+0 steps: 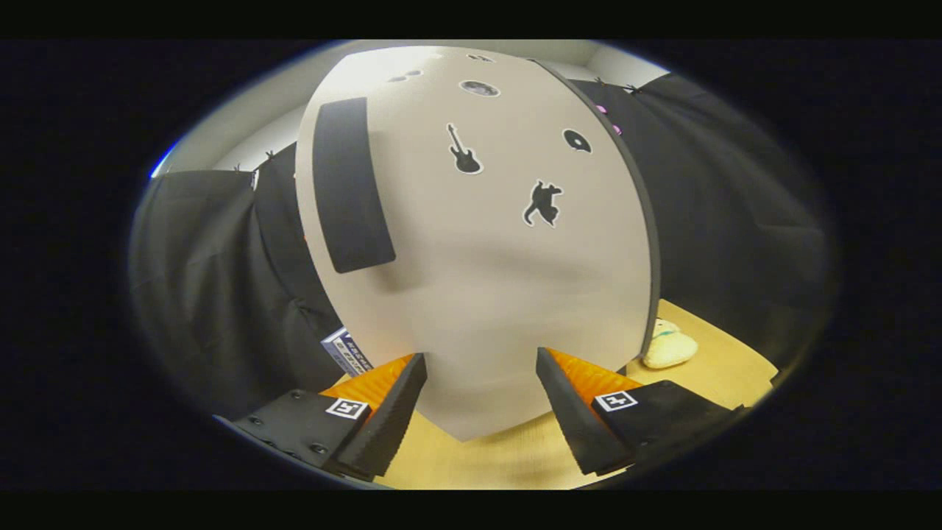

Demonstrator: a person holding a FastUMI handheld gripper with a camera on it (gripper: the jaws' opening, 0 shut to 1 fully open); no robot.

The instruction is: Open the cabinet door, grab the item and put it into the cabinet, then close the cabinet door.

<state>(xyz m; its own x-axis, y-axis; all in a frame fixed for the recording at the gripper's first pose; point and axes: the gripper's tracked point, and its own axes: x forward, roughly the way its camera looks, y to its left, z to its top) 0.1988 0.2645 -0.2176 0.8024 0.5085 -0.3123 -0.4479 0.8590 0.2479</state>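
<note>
A pale beige cabinet door point(478, 280) with small black stickers stands very close, straight ahead of my gripper point(482, 368). A long black handle strip point(349, 184) runs down the door's left side, above and left of my left finger. The door looks flush with the cabinet. My fingers are spread wide with nothing between them, their tips almost at the door's lower part. A cream plush toy point(668, 346) lies on the wooden tabletop point(471, 464) to the right of the cabinet, beyond my right finger.
A blue and white box point(346, 352) peeks out at the cabinet's lower left corner, just behind my left finger. Black cloth walls hang on both sides of the cabinet. A white wall shows above the cloth.
</note>
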